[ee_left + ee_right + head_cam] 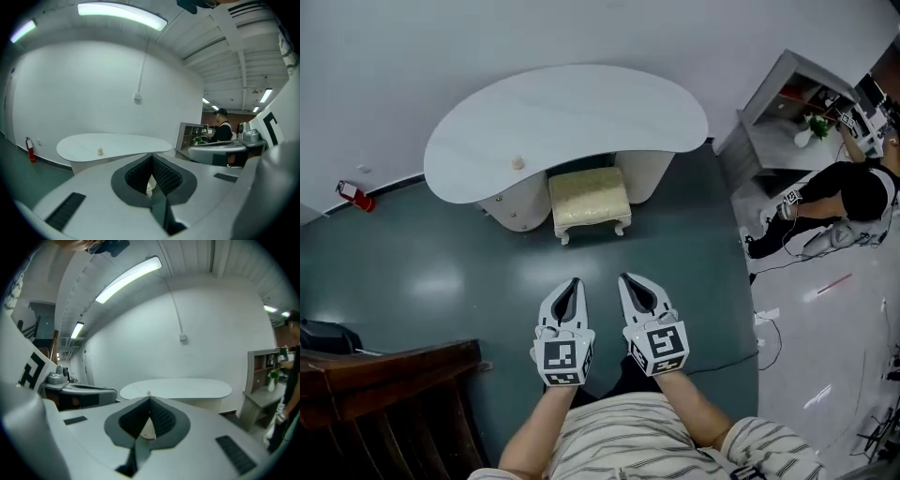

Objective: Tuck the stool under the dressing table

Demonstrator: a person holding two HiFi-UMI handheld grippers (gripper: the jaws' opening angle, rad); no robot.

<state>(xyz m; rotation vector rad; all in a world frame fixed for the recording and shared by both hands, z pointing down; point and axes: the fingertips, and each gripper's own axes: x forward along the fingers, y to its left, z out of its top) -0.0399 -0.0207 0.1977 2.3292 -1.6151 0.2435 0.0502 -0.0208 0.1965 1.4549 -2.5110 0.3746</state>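
A cream cushioned stool (590, 200) with white legs stands partly under the front edge of the white kidney-shaped dressing table (572, 117), between the table's two rounded pedestals. A small pale knob-like object (517, 162) sits on the tabletop. My left gripper (573, 281) and right gripper (625, 278) are held side by side in front of my chest, well short of the stool, both shut and empty. In the left gripper view the table (112, 145) lies ahead beyond the closed jaws; in the right gripper view the table (176, 388) shows likewise.
A dark wooden chair back (389, 380) is at the lower left. A red fire extinguisher (354, 195) stands by the wall at left. A grey shelf unit (787, 103) and a person in black (848, 192) are at the right, with cables (769, 323) on the floor.
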